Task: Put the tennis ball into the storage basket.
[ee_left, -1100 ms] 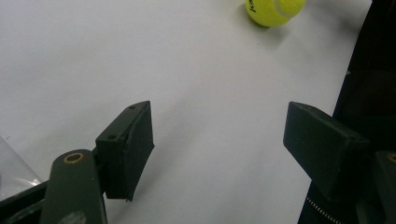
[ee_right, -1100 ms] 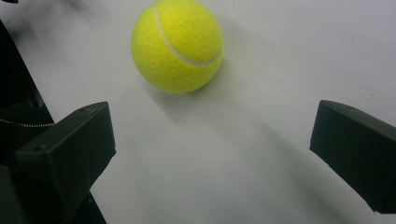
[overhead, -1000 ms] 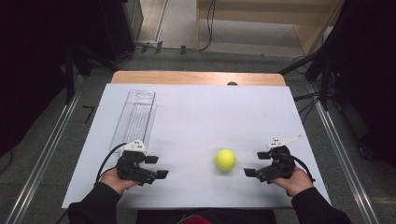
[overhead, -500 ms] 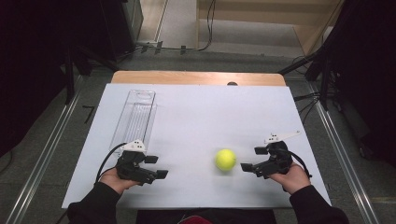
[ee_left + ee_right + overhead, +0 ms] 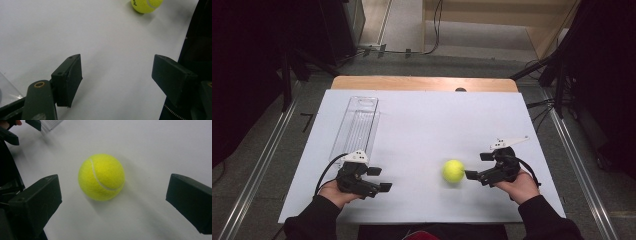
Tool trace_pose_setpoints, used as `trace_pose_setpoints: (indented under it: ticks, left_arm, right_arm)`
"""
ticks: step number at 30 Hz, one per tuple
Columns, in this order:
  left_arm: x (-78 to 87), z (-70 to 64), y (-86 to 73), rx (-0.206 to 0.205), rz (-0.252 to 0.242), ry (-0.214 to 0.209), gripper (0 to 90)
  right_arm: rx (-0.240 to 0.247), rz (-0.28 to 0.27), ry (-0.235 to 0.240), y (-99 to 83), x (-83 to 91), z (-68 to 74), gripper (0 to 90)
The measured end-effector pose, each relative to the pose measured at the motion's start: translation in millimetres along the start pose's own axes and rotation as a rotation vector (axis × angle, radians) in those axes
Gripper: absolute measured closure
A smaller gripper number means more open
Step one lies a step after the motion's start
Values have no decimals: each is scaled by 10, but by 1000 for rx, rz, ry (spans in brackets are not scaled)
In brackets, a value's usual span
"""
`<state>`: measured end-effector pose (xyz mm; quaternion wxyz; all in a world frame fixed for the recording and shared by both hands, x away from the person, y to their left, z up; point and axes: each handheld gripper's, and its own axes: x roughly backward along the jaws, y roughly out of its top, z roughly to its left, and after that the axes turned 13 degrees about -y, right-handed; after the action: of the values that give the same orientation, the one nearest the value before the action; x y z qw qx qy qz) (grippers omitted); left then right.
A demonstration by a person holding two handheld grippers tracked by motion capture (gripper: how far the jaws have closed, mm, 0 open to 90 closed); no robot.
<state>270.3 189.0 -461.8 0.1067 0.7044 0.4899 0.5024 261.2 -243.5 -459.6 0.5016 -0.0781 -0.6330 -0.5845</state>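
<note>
A yellow tennis ball [image 5: 453,170] rests on the white table sheet [image 5: 427,120], towards the front right. My right gripper [image 5: 475,165] is open just to the right of it, its near jaw almost at the ball. In the right gripper view the ball [image 5: 101,177] lies a little ahead of the open right gripper [image 5: 114,195], between the lines of its two jaws and untouched. My left gripper [image 5: 380,179] stands open at the front left with nothing in it. The left gripper view has the open left gripper [image 5: 117,77] over bare sheet, with the ball [image 5: 146,5] far off at the top.
A clear plastic tube-shaped container [image 5: 357,125] lies lengthwise on the left of the sheet, just beyond the left hand. A wooden table edge [image 5: 422,83] runs along the back. Metal rails [image 5: 257,165] flank the table. Black stands are at the far corners.
My right gripper has moved left, closing in on the ball, which has stayed put. The left gripper has not moved.
</note>
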Motion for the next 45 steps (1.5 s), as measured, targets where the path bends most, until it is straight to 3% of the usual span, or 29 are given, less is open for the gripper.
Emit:
trace_pose_setpoints:
  ticks: [26,45]
  left_arm:
    - [1,1,-2,0,4,-3,250]
    - [-3,0,-2,1,6,-4,250]
  right_arm:
    - [45,-4,17,200,-142,143,0]
    - [51,19,46,331,-282,226,0]
